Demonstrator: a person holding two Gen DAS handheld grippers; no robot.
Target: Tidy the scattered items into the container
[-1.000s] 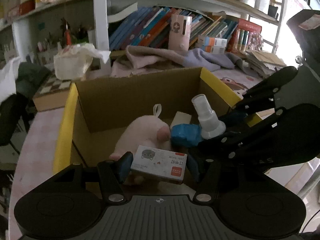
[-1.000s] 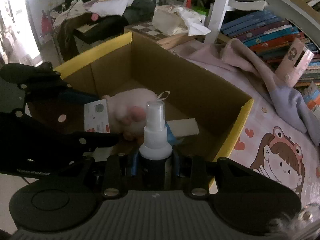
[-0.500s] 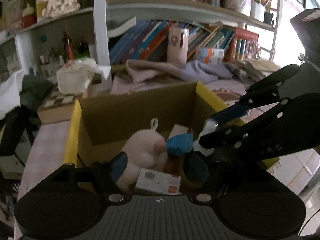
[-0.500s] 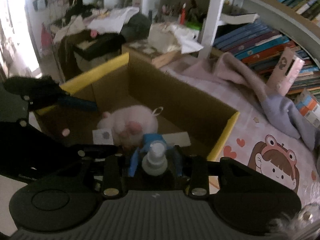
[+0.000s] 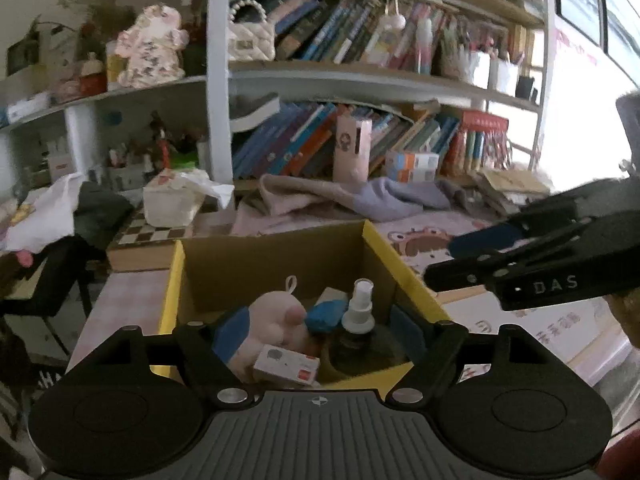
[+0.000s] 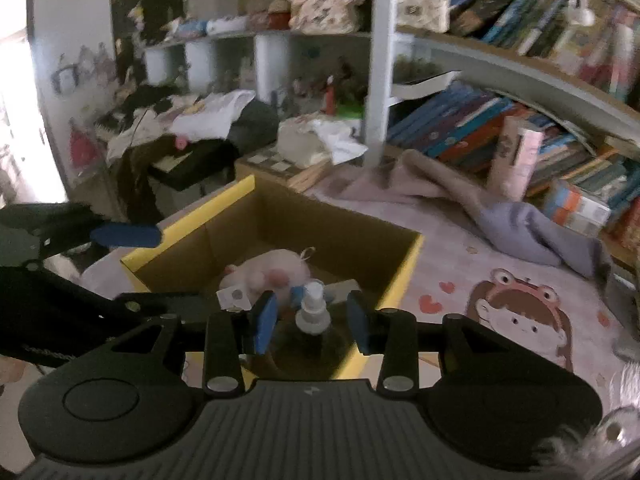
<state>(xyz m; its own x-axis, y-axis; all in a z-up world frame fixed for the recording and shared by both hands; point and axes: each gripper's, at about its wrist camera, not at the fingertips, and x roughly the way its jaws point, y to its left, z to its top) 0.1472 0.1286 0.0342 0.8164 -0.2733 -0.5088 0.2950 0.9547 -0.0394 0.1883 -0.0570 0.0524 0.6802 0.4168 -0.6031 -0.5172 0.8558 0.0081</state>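
We are hovering both tools over the cardboard box (image 5: 276, 252): the left hand-held gripper (image 5: 320, 330) is opening wide, holding nothing, and the right hand-held gripper (image 6: 312, 320) is opening too (pads clear of everything). Inside the box are standing the spray bottle (image 6: 314, 314), plush toy (image 5: 276, 320) and small carton (image 5: 288, 364).

In the box (image 5: 276, 252) on your desk (image 5: 128, 296) – plush toy (image 5: 276, 320) left, spray bottle (image 5: 358, 320) right, small carton (image 5: 288, 364) in front – bookshelf (image 5: 360, 80) behind.
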